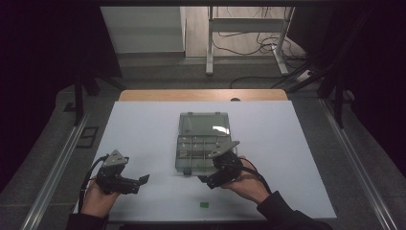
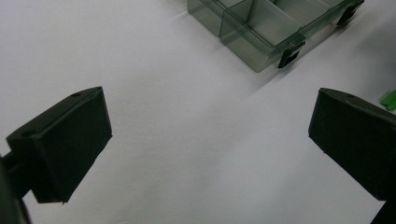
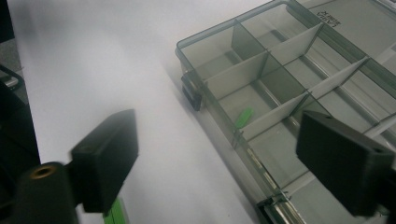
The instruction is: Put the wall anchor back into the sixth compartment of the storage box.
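A white table sheet (image 1: pixel 143 134) lies under dim light, with dark floor and desk legs beyond.

A small green piece (image 3: pixel 243 117) lies in a near-row compartment of the clear compartment box (image 1: pixel 203 143), whose lid is folded back toward twelve o'clock. In the right gripper view the piece lies ahead of the jaws, at about twelve o'clock, its long axis slanting toward one o'clock; the jaws stand wide apart with nothing between them.

A second green piece (image 1: pixel 204 205) lies on the sheet at six o'clock from the box. The right gripper (image 1: pixel 210 181) hovers at the box's near right corner and is judged the nearer to it; the piece sits at its six o'clock.

The left gripper (image 1: pixel 140 182) rests at eight o'clock from the box, jaws spread and empty.
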Tool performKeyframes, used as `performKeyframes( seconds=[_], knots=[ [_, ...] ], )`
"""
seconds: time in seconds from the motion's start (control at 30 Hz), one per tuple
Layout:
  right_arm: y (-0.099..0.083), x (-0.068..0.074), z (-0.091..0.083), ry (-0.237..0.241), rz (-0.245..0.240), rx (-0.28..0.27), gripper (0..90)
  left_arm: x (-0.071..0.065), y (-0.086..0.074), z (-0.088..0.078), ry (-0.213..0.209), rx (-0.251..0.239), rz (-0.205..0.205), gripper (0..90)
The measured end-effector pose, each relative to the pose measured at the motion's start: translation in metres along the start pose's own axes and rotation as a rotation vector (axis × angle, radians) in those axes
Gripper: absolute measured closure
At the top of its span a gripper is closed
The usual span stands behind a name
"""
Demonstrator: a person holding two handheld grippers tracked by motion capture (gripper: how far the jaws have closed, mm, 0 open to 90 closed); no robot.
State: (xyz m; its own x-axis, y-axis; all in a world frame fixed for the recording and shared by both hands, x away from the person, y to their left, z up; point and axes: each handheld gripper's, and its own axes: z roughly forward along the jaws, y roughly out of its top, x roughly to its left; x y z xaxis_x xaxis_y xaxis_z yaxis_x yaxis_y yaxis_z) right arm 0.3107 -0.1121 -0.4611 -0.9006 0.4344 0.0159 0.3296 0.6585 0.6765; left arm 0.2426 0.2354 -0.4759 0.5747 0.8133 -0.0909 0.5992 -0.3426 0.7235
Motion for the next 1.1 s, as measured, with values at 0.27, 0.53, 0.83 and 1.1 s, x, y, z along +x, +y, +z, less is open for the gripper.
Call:
performKeyframes(
  seconds=[0.27, 0.53, 0.83, 1.1],
  knots=[
    [-0.004, 0.005, -0.001, -0.004, 0.02, 0.039, 0.0, 0.0, 0.0, 0.0, -0.001, -0.002, -0.001, 0.0],
    [-0.01, 0.011, -0.01, 0.025, 0.037, 0.04, 0.0, 0.0, 0.0, 0.0, -0.001, -0.004, -0.005, 0.0],
    [-0.017, 0.017, -0.02, 0.016, 0.058, 0.056, 0.1, 0.0, 0.0, 0.0, -0.001, -0.001, 0.0, 0.0],
    [-0.028, 0.021, -0.018, 0.017, 0.053, 0.077, 8.8, 0.0, 0.0, 0.0, 0.0, 0.001, 0.0, 0.0]
  ],
)
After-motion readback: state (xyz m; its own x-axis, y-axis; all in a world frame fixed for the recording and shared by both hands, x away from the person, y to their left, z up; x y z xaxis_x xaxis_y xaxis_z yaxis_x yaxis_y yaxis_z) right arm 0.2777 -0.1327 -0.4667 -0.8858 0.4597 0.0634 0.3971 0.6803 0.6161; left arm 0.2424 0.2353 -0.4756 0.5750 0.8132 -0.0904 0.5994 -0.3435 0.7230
